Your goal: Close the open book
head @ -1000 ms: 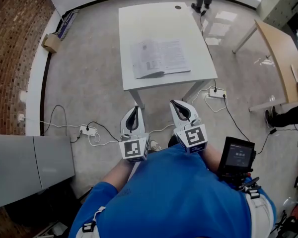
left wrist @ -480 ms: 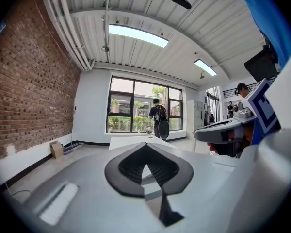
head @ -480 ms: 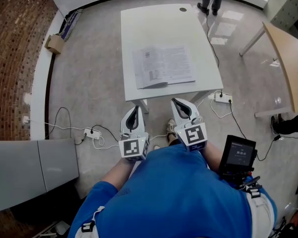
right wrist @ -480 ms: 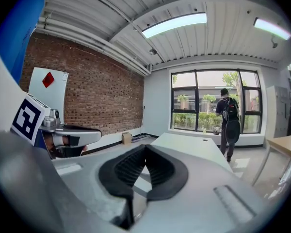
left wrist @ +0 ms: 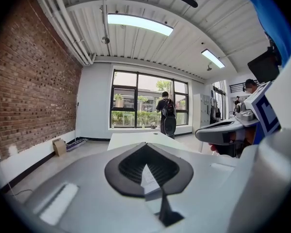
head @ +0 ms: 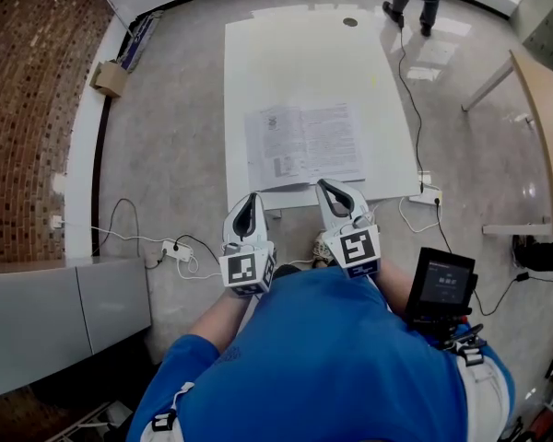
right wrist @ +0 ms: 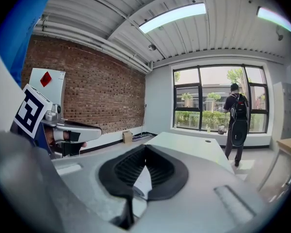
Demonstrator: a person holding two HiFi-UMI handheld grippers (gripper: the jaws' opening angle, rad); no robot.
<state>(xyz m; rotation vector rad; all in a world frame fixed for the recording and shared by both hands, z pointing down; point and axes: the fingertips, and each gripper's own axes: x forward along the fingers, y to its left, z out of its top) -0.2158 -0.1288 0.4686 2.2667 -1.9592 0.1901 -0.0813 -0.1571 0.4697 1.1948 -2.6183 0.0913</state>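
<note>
White open book [head: 304, 144] lies sideways just past the left gripper [head: 251, 198] and the nearer right gripper [head: 323, 185], both with jaws pressed together.

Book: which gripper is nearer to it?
Right, narrowly. The right gripper reaches the near edge of the book; the left gripper stops just short of its near left corner.

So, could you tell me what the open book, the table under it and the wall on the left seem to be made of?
Open book: matte white paper, printed text showing on both pages.
Table: smooth white top, likely laminate or painted board; it shows soft glare.
Wall: rough reddish-brown brick, mortar lines visible.
</note>
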